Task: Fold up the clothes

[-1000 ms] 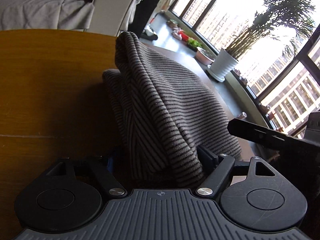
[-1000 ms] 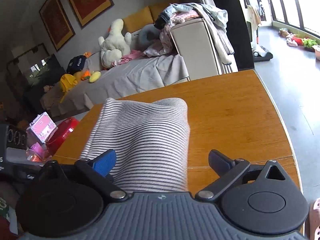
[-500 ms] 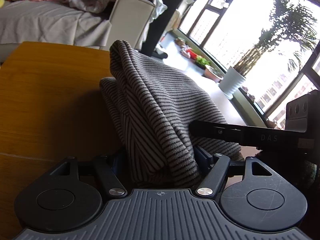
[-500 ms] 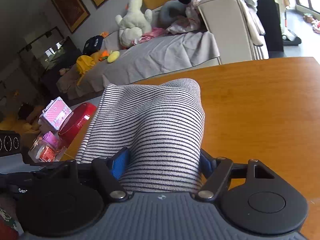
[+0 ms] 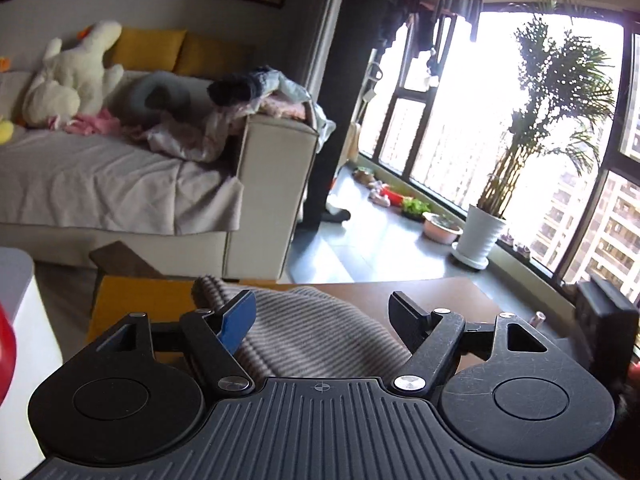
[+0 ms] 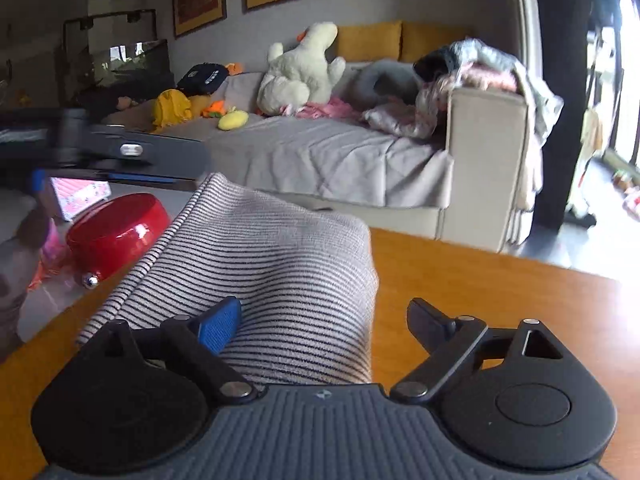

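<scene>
Left gripper (image 5: pixel 324 314) spreads wide above our striped garment (image 5: pixel 320 336) near the table's (image 5: pixel 136 294) far edge. Right gripper (image 6: pixel 324 320) gapes too; the garment (image 6: pixel 272 264) lies between its fingers, bare wood (image 6: pixel 480 280) rightward.

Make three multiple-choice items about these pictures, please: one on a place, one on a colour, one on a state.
1. Where does the striped garment lie?
A. on the wooden table
B. on the sofa
C. on the floor

2. What colour is the round container beside the table?
A. green
B. red
C. white

3. How do the jaws of the right gripper stand?
A. clamped on the cloth
B. shut on nothing
C. open

Key: 1 A, the cloth rests on the wood; 2 B, it is glossy red; 3 C, a wide gap separates the fingers.
</scene>
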A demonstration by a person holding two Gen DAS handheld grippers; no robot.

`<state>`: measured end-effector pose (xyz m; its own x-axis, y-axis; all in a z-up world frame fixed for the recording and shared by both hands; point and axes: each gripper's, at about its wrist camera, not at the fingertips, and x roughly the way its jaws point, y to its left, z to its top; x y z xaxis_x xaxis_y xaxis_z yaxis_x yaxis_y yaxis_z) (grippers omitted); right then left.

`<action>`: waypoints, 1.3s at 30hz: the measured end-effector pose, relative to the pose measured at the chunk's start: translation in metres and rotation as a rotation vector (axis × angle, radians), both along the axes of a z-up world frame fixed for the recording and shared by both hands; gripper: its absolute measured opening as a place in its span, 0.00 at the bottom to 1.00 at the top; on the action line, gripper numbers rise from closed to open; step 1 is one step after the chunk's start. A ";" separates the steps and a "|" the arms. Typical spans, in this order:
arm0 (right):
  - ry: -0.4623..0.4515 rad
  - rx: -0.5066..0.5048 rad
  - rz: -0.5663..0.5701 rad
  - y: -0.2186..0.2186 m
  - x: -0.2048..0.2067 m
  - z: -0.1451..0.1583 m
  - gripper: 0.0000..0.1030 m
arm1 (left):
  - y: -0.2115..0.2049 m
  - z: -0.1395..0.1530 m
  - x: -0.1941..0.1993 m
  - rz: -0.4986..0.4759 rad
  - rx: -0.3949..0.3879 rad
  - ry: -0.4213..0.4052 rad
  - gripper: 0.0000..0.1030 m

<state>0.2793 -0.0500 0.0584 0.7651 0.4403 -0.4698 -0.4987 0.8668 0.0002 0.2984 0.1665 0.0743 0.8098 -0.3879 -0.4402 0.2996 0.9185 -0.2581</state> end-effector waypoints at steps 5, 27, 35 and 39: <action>0.017 0.024 0.144 0.015 -0.035 0.010 0.86 | -0.003 -0.046 0.049 0.047 0.030 0.128 0.69; 0.249 0.054 -0.192 -0.085 -0.110 -0.030 1.00 | -0.058 -0.058 -0.157 0.286 0.146 0.180 1.00; 0.246 -0.015 -0.257 -0.089 -0.109 -0.033 1.00 | -0.085 -0.074 -0.172 0.423 0.282 0.236 1.00; 0.236 -0.097 -0.223 -0.077 -0.101 -0.034 1.00 | -0.084 -0.073 -0.166 0.470 0.278 0.242 1.00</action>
